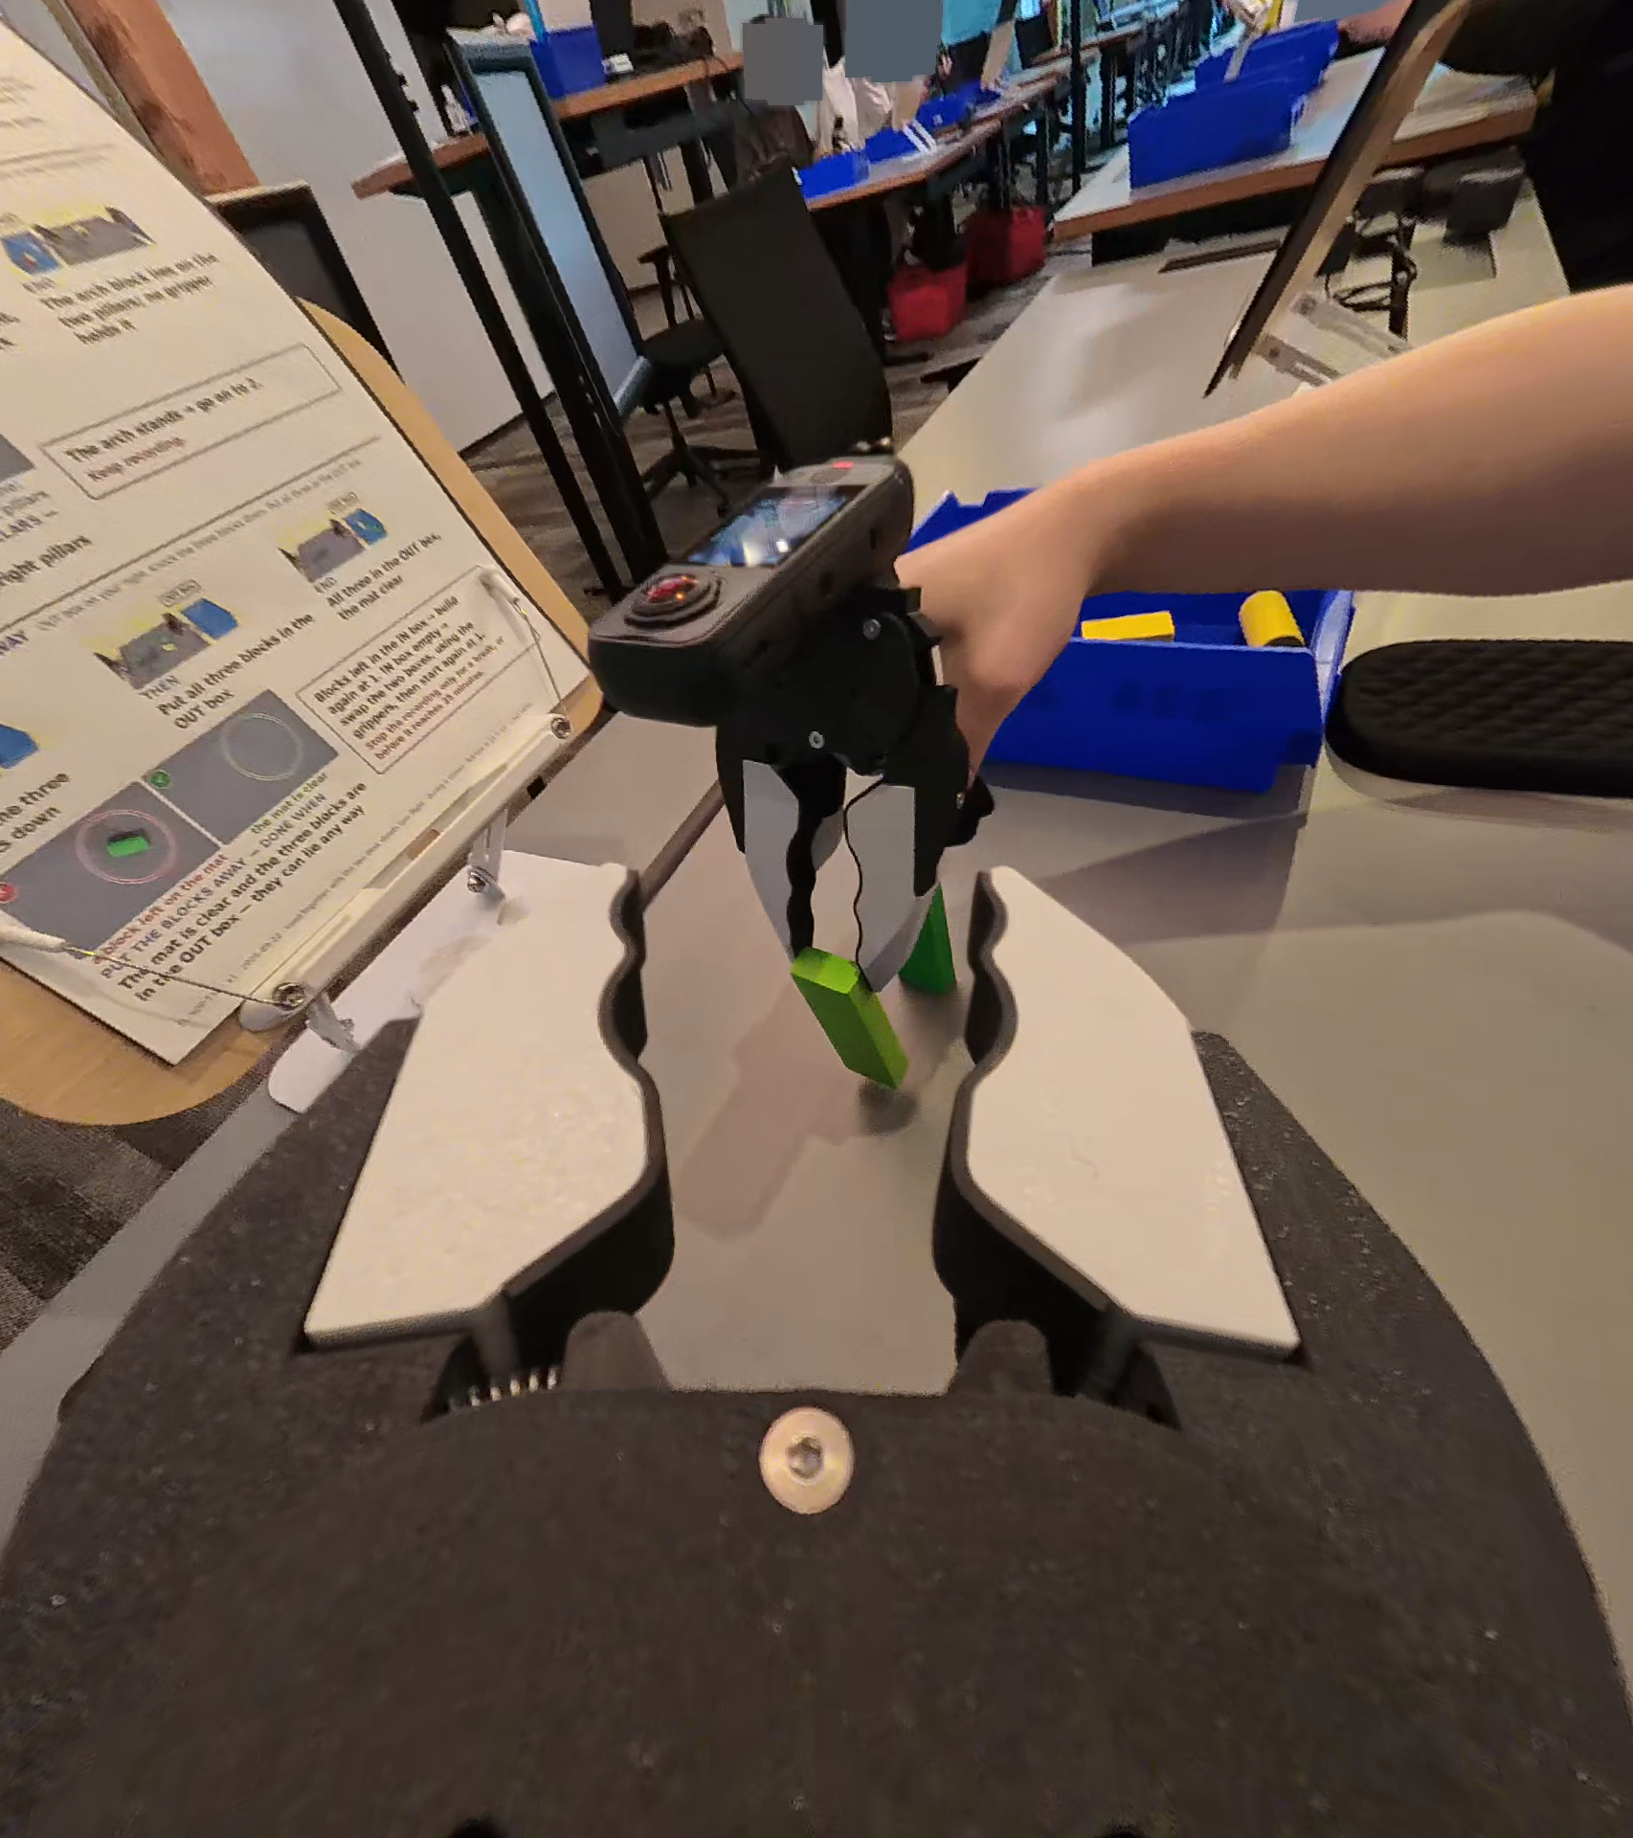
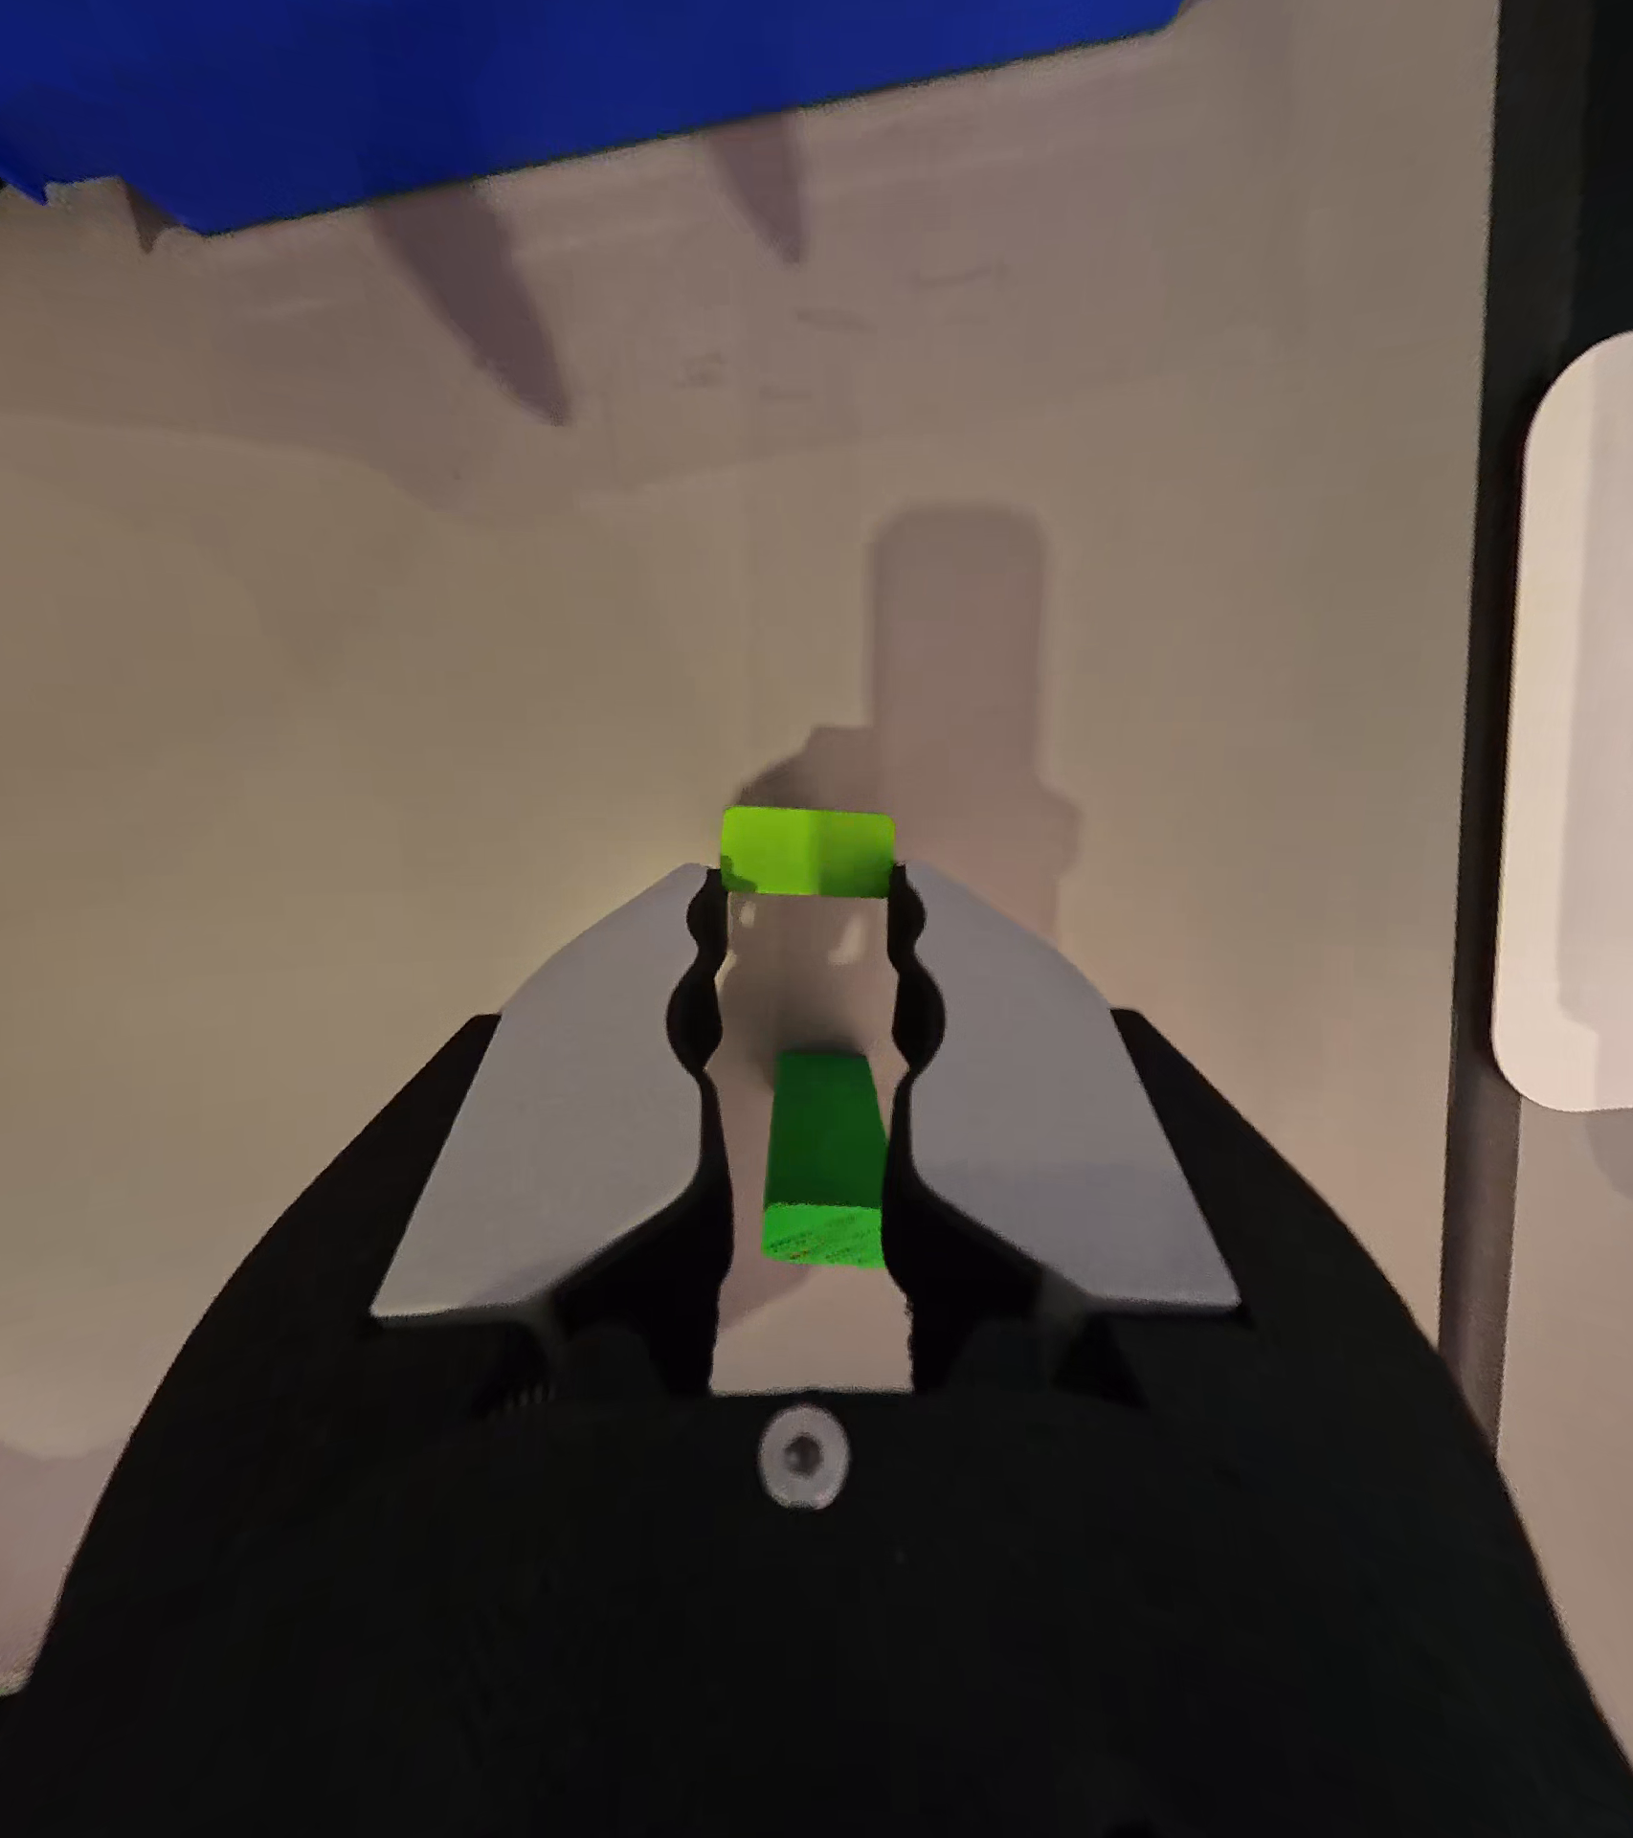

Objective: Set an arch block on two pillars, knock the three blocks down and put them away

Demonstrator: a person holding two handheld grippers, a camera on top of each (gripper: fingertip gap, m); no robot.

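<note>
My right gripper [image 2: 805, 880] is shut on a light green block [image 2: 808, 853] at its fingertips. In the left wrist view this gripper [image 1: 842, 960] points down and holds the block [image 1: 852, 1019] tilted by its upper end, with the lower end close to the grey table [image 1: 1389, 1044]. A darker green block [image 1: 932, 945] stands upright just behind it. In the right wrist view it [image 2: 822, 1159] shows below, between my fingers. My left gripper [image 1: 808, 885] is open and empty, a short way in front of both blocks.
A blue bin [image 1: 1171, 696] at the right holds a yellow block [image 1: 1128, 627] and a yellow cylinder [image 1: 1270, 619]. A black pad [image 1: 1539, 716] lies beside it. An instruction board [image 1: 146, 597] on a stand is at the left. The table edge [image 2: 1489, 597] is near. The tips of one gripper are about 20 cm away from the tips of the other.
</note>
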